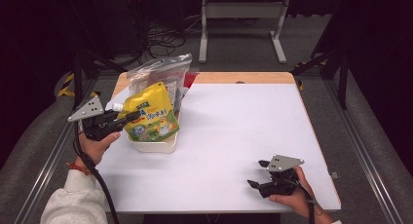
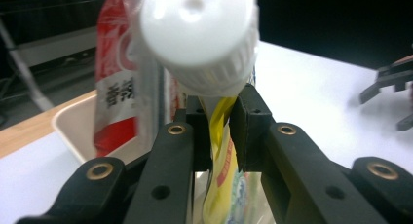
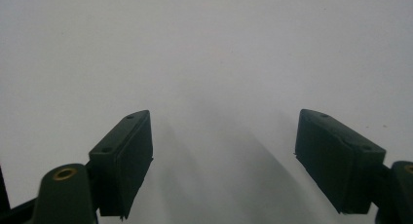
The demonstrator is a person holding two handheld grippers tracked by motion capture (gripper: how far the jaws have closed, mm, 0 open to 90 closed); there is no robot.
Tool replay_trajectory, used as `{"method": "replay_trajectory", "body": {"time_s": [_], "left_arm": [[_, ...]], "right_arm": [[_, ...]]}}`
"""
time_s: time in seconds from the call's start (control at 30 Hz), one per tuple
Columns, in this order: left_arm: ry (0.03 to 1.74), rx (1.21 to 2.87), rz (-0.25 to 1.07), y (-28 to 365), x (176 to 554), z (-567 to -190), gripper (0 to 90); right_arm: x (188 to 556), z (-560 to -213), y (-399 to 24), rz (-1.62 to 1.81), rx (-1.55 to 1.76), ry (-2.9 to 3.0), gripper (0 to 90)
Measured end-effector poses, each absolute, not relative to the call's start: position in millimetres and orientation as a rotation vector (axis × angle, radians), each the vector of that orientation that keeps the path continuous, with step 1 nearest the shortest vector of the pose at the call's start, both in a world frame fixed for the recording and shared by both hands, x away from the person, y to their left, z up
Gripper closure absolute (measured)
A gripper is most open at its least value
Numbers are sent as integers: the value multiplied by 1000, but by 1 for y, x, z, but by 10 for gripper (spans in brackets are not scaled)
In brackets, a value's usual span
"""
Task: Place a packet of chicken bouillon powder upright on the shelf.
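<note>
A yellow spouted pouch [image 1: 151,117] with a white screw cap [image 2: 197,34] stands upright in a white tray [image 1: 156,147] at the table's left. My left gripper [image 1: 134,116] reaches in from the left and is shut on the pouch's edge just under the cap. In the left gripper view the yellow film [image 2: 224,156] is pinched between the pads of that gripper [image 2: 221,121]. My right gripper [image 1: 257,173] rests near the table's front right edge, pointing left. It is open, and in the right gripper view nothing but bare table lies between the jaws of the gripper [image 3: 224,160].
A clear zip bag [image 1: 160,70] with a red packet [image 2: 114,87] inside stands in the tray behind the pouch. The white table top [image 1: 243,121] stretches between the two hands. A metal stand [image 1: 241,19] and cables lie on the floor beyond the table.
</note>
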State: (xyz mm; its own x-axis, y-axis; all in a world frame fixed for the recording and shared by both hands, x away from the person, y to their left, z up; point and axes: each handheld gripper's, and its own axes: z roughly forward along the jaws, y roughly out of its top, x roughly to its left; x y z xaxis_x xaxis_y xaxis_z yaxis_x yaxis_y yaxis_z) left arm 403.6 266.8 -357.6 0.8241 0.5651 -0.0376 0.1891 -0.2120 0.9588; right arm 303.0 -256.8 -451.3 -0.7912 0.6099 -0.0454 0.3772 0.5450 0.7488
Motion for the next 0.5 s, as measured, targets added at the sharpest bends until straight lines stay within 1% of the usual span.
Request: {"method": "replay_trajectory", "body": {"time_s": [0.07,0.2,0.37,0.5], "left_arm": [[569,1781,384,265,404,-358,794],[559,1763,411,266,399,-351,850],[551,1780,436,267,393,-341,867],[544,1851,485,262,386,-331,880]], "right_arm": [[303,-452,-257,1098,818,2488,210],[303,-452,-257,1102,817,2493,209],[304,-452,-258,1109,832,2490,209],[304,-452,-258,1110,840,2489,209]]}}
